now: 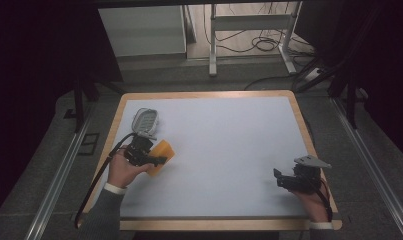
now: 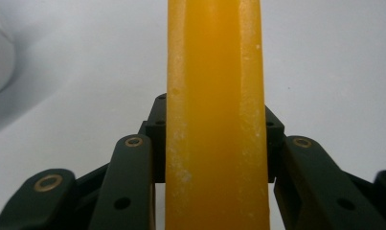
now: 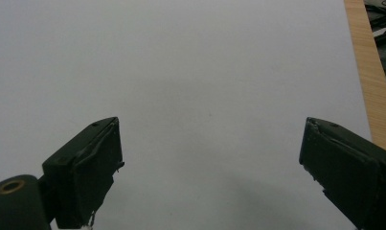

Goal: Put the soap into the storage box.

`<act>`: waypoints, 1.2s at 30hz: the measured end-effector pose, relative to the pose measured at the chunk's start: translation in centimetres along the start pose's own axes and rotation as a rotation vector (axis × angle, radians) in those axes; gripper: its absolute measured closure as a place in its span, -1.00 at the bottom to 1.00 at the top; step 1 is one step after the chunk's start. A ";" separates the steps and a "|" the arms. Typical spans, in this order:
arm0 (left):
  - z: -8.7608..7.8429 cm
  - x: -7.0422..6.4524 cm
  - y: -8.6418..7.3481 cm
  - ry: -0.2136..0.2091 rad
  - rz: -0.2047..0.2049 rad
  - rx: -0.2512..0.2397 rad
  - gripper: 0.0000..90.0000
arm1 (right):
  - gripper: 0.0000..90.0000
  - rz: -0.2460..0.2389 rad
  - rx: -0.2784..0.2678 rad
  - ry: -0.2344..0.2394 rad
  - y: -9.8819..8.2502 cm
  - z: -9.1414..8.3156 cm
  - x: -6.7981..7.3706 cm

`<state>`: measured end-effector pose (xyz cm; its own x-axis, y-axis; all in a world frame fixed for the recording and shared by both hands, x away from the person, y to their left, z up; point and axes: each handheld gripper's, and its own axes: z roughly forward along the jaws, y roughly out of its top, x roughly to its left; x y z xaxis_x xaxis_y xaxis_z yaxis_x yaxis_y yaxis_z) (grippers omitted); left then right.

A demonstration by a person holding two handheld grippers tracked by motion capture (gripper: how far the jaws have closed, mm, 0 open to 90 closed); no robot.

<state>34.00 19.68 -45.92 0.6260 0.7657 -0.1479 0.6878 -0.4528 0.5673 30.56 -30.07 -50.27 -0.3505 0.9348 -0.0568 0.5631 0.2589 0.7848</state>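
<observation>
A thick orange block [image 1: 161,155], smooth and waxy with pale scuffs, is clamped in my left gripper [image 1: 154,161] at the left side of the white table [image 1: 224,150], lifted a little off the surface. In the left gripper view the orange block [image 2: 214,120] runs upright through the middle, and both black jaws press against its sides. My right gripper [image 1: 284,181] rests near the table's front right, held in a hand. Its two black fingers [image 3: 87,167] stand wide apart over bare white surface, with nothing between them.
A pale grey oval object with a gridded face [image 1: 145,120] lies at the table's left, just beyond my left gripper. The wooden table rim [image 3: 368,72] runs close on the right gripper's right side. Desk legs and cables [image 1: 259,45] are on the floor beyond.
</observation>
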 end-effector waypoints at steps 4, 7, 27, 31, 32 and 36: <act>-0.4 0.6 0.1 0.008 -0.010 -0.010 0.35 | -0.83 0.004 -0.001 -0.003 0.0 -0.1 0.0; -0.8 1.3 0.2 0.019 -0.018 -0.011 0.35 | -0.83 0.004 0.000 -0.004 0.0 -0.1 -0.1; -2.2 3.4 0.8 0.036 -0.042 -0.017 0.35 | -0.83 -0.001 0.005 -0.011 0.0 -0.1 0.0; -2.5 3.9 0.8 0.039 -0.049 -0.026 0.35 | -0.83 -0.003 0.006 -0.012 0.0 -0.1 0.0; -2.5 3.9 0.8 0.039 -0.049 -0.026 0.35 | -0.83 -0.003 0.006 -0.012 0.0 -0.1 0.0; -3.1 4.5 1.1 0.048 -0.064 -0.028 0.35 | -0.83 -0.001 0.007 -0.014 -0.1 0.0 -0.1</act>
<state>36.45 24.04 -43.49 0.5624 0.8139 -0.1455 0.7145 -0.3899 0.5809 30.55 -30.14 -50.31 -0.3408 0.9378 -0.0663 0.5682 0.2617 0.7802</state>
